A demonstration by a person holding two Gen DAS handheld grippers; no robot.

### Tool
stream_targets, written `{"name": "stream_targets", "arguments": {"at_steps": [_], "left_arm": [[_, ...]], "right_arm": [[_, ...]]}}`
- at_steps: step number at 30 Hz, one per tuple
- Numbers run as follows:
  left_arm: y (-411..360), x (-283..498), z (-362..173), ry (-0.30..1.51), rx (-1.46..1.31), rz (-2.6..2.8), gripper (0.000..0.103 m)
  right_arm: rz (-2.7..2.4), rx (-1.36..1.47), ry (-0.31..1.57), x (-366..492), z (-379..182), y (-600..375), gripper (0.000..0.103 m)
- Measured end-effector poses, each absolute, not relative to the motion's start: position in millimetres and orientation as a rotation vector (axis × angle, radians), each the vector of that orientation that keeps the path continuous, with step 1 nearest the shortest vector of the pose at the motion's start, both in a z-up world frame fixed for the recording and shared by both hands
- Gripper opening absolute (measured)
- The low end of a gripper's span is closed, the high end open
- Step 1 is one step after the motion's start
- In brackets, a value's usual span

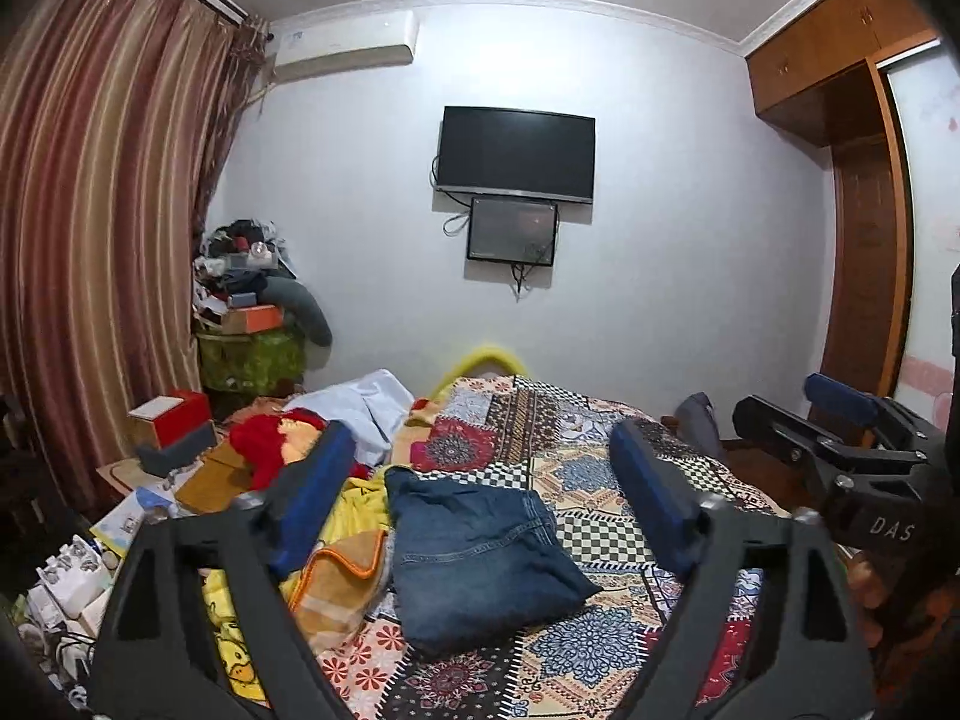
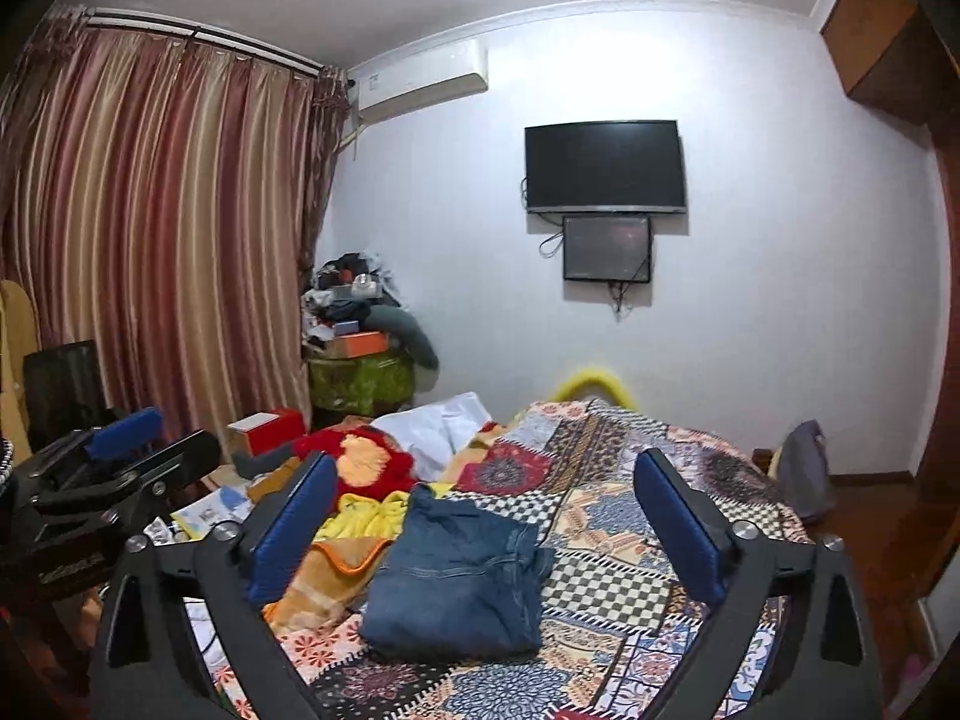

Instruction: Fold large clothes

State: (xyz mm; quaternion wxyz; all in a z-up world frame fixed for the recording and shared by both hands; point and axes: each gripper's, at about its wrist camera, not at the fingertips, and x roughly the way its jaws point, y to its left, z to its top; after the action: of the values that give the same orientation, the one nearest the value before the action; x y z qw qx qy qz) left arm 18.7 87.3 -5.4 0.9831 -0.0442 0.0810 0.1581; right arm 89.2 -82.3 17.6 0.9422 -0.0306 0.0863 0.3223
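Folding appears finished: folded blue denim jeans (image 1: pixel 480 558) lie free on the patchwork-quilted bed (image 1: pixel 606 480). Left gripper (image 1: pixel 480 510) and right gripper (image 2: pixel 480 528) fingers stand apart, empty; next move calls for choosing another garment.

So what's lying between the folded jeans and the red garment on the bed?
A crumpled yellow garment lies between the folded jeans and the red garment, clearest in the right wrist view.

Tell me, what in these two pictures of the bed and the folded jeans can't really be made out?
- Jeans: how many layers lie underneath; their own top fold hides it, both views.
- Yellow garment: what it is, left wrist view; the left gripper finger covers part.
- Corner pile: single items, too small and jumbled, right wrist view.
- Small screen under the television: its faint picture, too dim.
- Patterned bedspread: near edge, cut off by the frame.
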Motion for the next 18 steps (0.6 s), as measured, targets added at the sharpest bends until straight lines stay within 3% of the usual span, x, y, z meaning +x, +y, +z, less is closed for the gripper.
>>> {"name": "stream_targets", "arguments": {"at_steps": [3, 18], "left_arm": [[87.2, 18.5, -5.6, 0.163, -0.091, 0.323, 0.101], [89.6, 17.7, -9.6, 0.173, -0.098, 0.312, 0.102]], "right_arm": [[0.646, -0.066, 0.176, 87.3, 18.1, -82.0, 0.103], [0.643, -0.065, 0.208, 94.3, 14.6, -78.6, 0.103]]}}
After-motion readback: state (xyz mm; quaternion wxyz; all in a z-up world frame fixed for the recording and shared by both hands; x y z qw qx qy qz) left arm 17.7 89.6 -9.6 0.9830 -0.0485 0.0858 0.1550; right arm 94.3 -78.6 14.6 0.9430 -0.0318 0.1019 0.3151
